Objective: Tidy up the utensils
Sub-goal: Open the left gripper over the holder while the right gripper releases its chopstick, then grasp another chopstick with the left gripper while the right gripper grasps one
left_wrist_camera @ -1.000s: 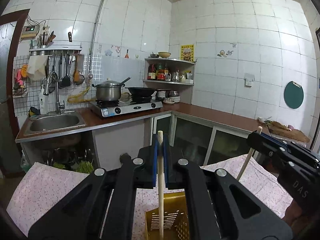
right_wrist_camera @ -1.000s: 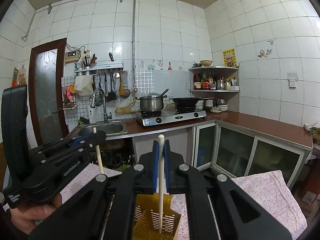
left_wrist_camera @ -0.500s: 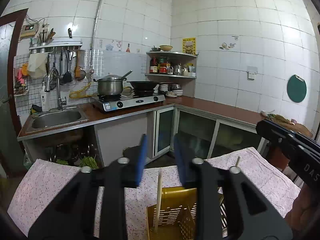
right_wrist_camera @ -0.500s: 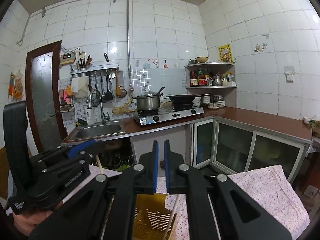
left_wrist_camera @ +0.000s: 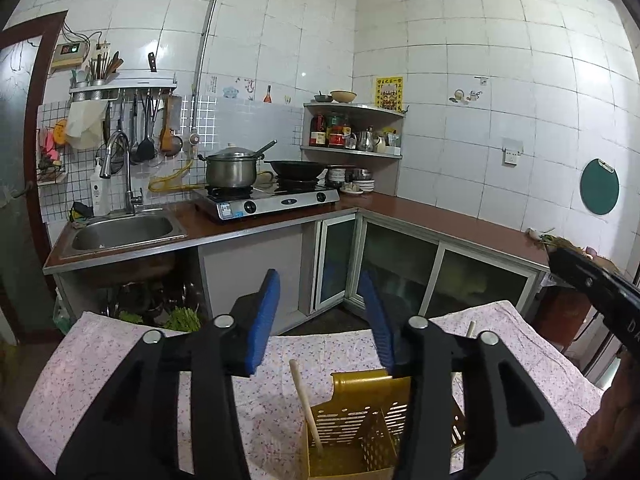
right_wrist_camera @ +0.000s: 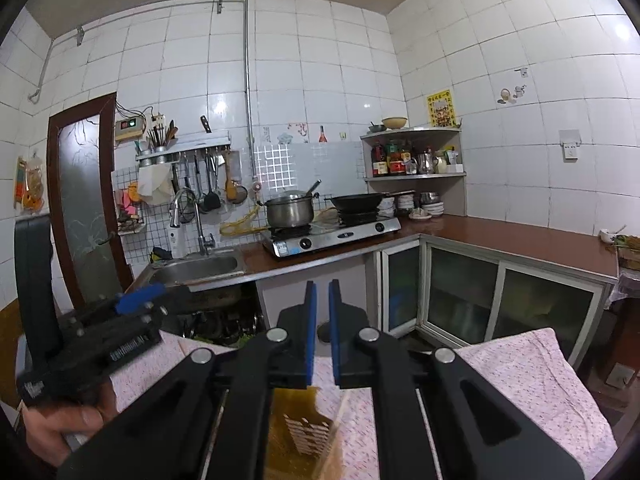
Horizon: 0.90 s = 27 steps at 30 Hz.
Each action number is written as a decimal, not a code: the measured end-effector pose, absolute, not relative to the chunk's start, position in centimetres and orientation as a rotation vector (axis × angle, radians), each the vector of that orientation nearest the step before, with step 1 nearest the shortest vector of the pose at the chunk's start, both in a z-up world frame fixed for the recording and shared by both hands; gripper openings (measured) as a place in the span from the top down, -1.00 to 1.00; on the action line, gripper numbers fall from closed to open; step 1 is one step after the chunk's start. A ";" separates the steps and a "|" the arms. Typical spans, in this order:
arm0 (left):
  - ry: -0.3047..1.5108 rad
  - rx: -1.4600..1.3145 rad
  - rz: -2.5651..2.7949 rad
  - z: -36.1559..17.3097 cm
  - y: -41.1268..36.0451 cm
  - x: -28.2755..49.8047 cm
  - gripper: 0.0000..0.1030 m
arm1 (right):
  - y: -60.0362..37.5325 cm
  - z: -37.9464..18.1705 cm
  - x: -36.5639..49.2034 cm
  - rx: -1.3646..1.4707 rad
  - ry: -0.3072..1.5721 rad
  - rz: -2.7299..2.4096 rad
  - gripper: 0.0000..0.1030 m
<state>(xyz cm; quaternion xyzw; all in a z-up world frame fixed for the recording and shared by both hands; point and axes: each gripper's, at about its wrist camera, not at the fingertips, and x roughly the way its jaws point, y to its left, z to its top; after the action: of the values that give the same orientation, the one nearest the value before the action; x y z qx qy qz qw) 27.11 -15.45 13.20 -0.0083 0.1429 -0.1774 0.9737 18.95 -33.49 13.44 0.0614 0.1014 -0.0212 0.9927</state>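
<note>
A yellow slotted utensil basket (left_wrist_camera: 360,436) stands on the floral tablecloth (left_wrist_camera: 132,360) right under both grippers. One pale wooden chopstick (left_wrist_camera: 306,408) leans in its left compartment. A second chopstick tip (left_wrist_camera: 471,328) shows behind my left gripper's right finger. My left gripper (left_wrist_camera: 322,320) is wide open and empty above the basket. In the right wrist view the basket (right_wrist_camera: 304,428) shows between the fingers, with a blurred chopstick (right_wrist_camera: 334,444) in it. My right gripper (right_wrist_camera: 322,332) has its blue pads a narrow gap apart and holds nothing.
The cloth-covered table (right_wrist_camera: 540,376) faces a kitchen counter with a sink (left_wrist_camera: 124,232), a gas stove (left_wrist_camera: 272,200) bearing a pot and a wok, and a corner shelf (left_wrist_camera: 352,132). The left gripper's body (right_wrist_camera: 88,344) and hand show at the right view's left.
Both grippers let go of their chopsticks, which dropped into the basket. The left gripper opened wide; the right opened only slightly. Both grippers rose a little.
</note>
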 end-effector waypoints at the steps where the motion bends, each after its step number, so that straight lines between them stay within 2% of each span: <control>1: 0.288 -0.014 -0.357 13.4 -15.4 27.0 0.11 | -33.9 13.3 18.7 0.123 0.214 -0.050 0.87; 9: 0.273 -0.044 -0.317 15.1 -12.6 26.1 -0.06 | -38.2 11.2 14.7 0.125 0.364 -0.146 0.87; 13: 0.260 -0.050 -0.307 15.8 -11.7 25.7 -0.24 | -39.3 10.7 11.4 0.122 0.422 -0.200 0.86; 19: 0.307 -0.034 -0.330 15.9 -11.5 25.1 -0.25 | -38.8 10.3 8.4 0.104 0.472 -0.247 0.85; 21: 0.341 -0.011 -0.336 15.3 -11.0 24.4 -0.26 | -38.0 10.1 7.9 0.101 0.470 -0.258 0.71; 23: 0.376 0.042 -0.324 14.1 -9.9 23.1 -0.31 | -37.2 9.7 7.4 0.111 0.460 -0.262 0.09; 24: 0.393 0.051 -0.323 13.3 -9.1 22.5 -0.39 | -36.6 9.3 7.3 0.113 0.460 -0.261 0.07; 27: 0.471 0.072 -0.321 10.6 -7.0 21.4 -0.41 | -35.0 8.3 8.0 0.146 0.486 -0.247 0.07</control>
<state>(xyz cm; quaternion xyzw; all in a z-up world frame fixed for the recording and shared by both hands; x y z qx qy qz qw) 21.38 -6.98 10.56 0.0355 0.2324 -0.1583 0.9590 8.04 -34.97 8.34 0.0720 0.2396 -0.1218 0.9605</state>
